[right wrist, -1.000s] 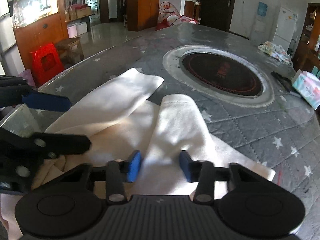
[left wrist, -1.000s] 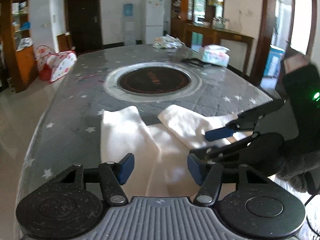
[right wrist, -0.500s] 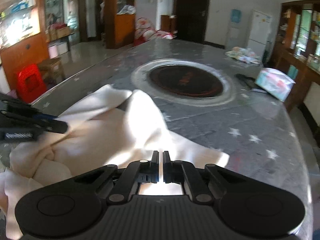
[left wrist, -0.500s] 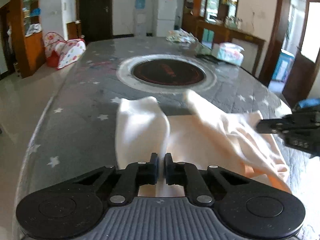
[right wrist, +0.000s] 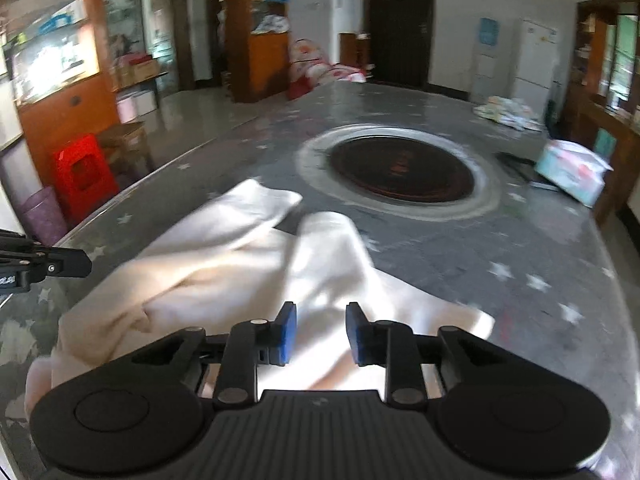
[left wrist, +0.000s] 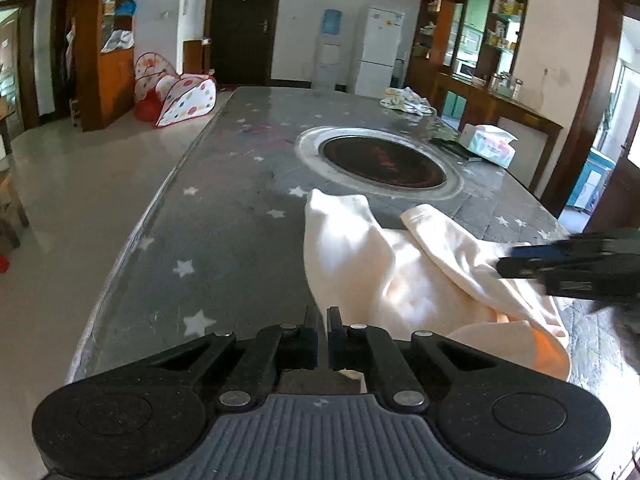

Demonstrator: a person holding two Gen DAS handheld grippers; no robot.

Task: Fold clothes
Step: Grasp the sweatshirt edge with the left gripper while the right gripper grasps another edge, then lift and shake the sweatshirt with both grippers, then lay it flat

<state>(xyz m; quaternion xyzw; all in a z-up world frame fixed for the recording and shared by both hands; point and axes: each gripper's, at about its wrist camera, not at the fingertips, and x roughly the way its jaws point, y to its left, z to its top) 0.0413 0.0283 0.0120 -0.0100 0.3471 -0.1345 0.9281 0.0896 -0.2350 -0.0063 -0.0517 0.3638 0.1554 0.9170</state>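
Cream-white cloth, a garment (left wrist: 384, 272) with two long parts reaching toward the middle of the tabletop (left wrist: 224, 216), lies rumpled at the near end of the grey, star-printed cover. In the left wrist view its two parts end just short of the round dark inset (left wrist: 382, 162) with its pale ring, and the near right portion bunches into a raised fold close to the tabletop's right edge.

Left tool (left wrist: 322, 332): its jaws stand clenched, with only a thin slit between the black pads, right at the garment's near left border; whether any cloth is pinched between them cannot be told, since the pads hide that spot. Right tool (right wrist: 320, 330): released, its blue-padded fingers (right wrist: 287, 334) spread apart over the near part of the garment (right wrist: 248, 264), cloth showing in the gap and nothing gripped. The right wrist view is blurred. In the left wrist view the right tool (left wrist: 568, 266) appears as a dark blurred shape over the garment's right side.

Farther along the right edge sits a tissue pack (left wrist: 490, 146), with a flat dark object (left wrist: 454, 148) just beside it. A patterned heap of cloth (left wrist: 406, 101) rests near the far right corner.
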